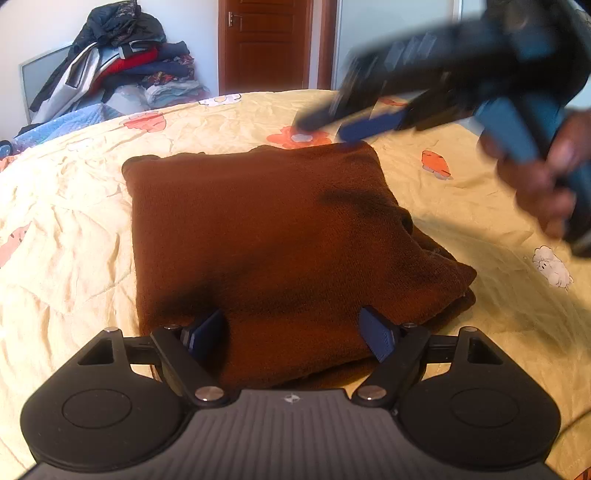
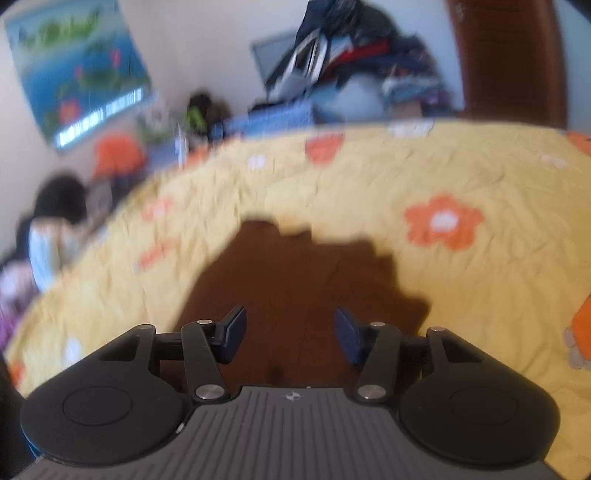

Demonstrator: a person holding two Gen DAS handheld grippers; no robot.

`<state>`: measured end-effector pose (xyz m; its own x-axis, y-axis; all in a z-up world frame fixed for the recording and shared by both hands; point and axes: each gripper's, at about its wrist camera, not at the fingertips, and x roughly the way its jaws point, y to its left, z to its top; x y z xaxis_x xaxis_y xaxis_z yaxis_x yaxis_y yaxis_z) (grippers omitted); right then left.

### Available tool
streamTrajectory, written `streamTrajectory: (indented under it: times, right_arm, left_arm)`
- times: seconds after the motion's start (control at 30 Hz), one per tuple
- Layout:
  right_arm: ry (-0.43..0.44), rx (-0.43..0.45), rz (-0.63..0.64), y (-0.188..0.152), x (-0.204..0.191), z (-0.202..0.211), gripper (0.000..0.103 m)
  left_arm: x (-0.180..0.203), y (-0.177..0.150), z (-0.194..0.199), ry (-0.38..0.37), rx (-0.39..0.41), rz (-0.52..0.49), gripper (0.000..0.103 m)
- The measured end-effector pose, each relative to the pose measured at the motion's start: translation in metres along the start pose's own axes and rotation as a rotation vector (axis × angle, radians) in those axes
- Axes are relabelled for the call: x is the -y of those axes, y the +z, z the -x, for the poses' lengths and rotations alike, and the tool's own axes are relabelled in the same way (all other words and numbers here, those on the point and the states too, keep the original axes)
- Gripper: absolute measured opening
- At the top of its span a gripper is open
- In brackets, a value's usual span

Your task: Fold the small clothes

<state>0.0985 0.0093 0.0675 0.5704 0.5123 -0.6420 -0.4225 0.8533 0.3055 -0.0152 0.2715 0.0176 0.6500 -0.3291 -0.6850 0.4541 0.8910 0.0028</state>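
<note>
Finishing the fold: brown sweater (image 1: 266, 236) lies squared on the bed (image 1: 74, 221); left tongs (image 1: 295, 338) and right tongs (image 2: 291, 334) both spread, empty. Next, probably another garment.

Bed (image 1: 74, 206): yellow floral quilt, wrinkled. Clothes pile (image 1: 122, 62): heaped beyond the bed against a pale wall (image 1: 44, 26). Wooden door (image 1: 264, 44): brown, shut. Poster (image 2: 79, 70): blue, tilted, blurred.

Bright warm daylight, fisheye-curved edges, right view motion-blurred, hard dark shadows
</note>
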Motion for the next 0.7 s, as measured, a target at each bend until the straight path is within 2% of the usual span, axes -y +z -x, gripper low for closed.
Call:
streamTrajectory:
  times: [0.03,0.07,0.1,0.17,0.23,0.33,0.4,0.5,0.7]
  right_arm:
    - [-0.025,-0.046,0.022,-0.009,0.005,-0.015,0.054]
    - [-0.016,0.011,0.066,-0.019,0.011,-0.019,0.05]
    - [0.005,0.034,0.053,-0.022,0.019,-0.018,0.048]
    - [0.025,0.011,-0.064,-0.014,0.028,-0.009,0.044]
    - [0.042,0.008,-0.144,-0.01,0.029,0.012,0.047]
    - [0.115,0.054,-0.197,-0.02,0.03,0.049,0.059]
    - [0.136,0.034,-0.206,-0.03,0.028,0.062,0.059]
    - [0.13,-0.021,-0.183,-0.043,0.021,0.061,0.059]
    - [0.104,-0.102,-0.172,-0.054,0.013,0.04,0.058]
  left_arm:
    - [0.0,0.0,0.0,-0.001,0.0,0.003,0.081]
    - [-0.001,0.0,0.0,-0.003,0.002,0.004,0.081]
    - [-0.001,-0.001,0.003,-0.004,0.007,0.006,0.081]
    - [-0.002,-0.002,0.012,-0.001,0.022,0.008,0.081]
    - [-0.001,-0.008,0.028,0.008,0.048,-0.023,0.081]
    - [0.004,-0.028,0.048,0.082,0.077,-0.138,0.081]
    - [0.005,-0.042,0.052,0.131,0.062,-0.185,0.081]
    - [0.002,-0.051,0.054,0.147,0.055,-0.178,0.081]
    - [-0.002,-0.038,0.052,0.149,0.08,-0.152,0.081]
